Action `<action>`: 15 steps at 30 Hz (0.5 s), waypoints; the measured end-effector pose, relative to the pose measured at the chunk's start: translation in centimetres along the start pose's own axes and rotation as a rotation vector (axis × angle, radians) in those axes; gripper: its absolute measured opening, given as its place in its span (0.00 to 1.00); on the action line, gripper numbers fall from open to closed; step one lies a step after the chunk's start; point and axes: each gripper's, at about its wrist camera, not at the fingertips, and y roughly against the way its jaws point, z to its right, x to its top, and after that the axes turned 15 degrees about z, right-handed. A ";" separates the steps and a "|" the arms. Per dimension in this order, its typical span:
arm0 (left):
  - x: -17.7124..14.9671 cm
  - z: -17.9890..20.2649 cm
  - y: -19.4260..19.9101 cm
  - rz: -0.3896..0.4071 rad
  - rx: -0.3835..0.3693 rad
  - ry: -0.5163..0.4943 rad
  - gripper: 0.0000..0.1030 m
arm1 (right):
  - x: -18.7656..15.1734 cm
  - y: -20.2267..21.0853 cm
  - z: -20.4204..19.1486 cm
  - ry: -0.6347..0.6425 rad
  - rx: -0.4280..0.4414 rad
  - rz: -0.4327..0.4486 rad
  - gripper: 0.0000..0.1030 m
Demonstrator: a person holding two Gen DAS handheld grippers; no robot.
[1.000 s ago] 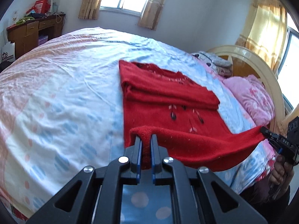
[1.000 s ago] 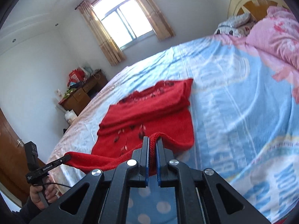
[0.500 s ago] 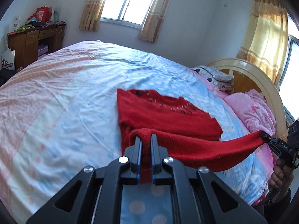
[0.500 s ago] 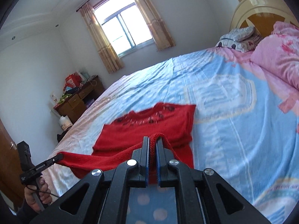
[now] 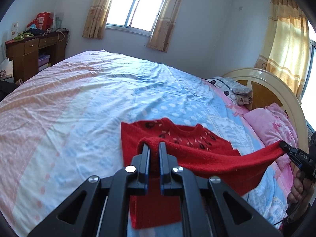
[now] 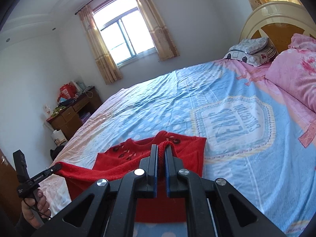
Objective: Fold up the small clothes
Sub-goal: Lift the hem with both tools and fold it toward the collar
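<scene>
left gripper [image 5: 154,148]: clamped on sweater hem corner
right gripper [image 6: 161,151]: clamped on opposite hem corner
sweater [image 5: 197,156]: red, hem lifted and stretched between grippers, collar end flat on bed [image 5: 79,102]

Bare bedspread [image 5: 83,106] open leftward, pillows [image 6: 296,75] and headboard [image 6: 266,17] blocking right.

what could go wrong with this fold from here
The left hand-held gripper and right hand-held gripper each pinch only a small bit of the red sweater hem; one could slip. The lifted hem sags between them, so it may land crooked or bunch over the collar.
</scene>
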 end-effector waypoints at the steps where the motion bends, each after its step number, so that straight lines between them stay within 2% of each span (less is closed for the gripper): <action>1: 0.3 0.1 -0.7 0.002 0.000 -0.001 0.08 | 0.2 -0.4 0.0 0.001 -0.007 0.001 0.05; 7: 1.0 0.3 -5.0 -0.005 0.020 -0.020 0.08 | 0.7 -5.3 1.3 -0.005 -0.070 -0.027 0.05; 15: -0.8 -1.4 -11.4 -0.084 0.087 -0.021 0.08 | -1.4 -12.6 3.4 -0.006 -0.154 -0.122 0.05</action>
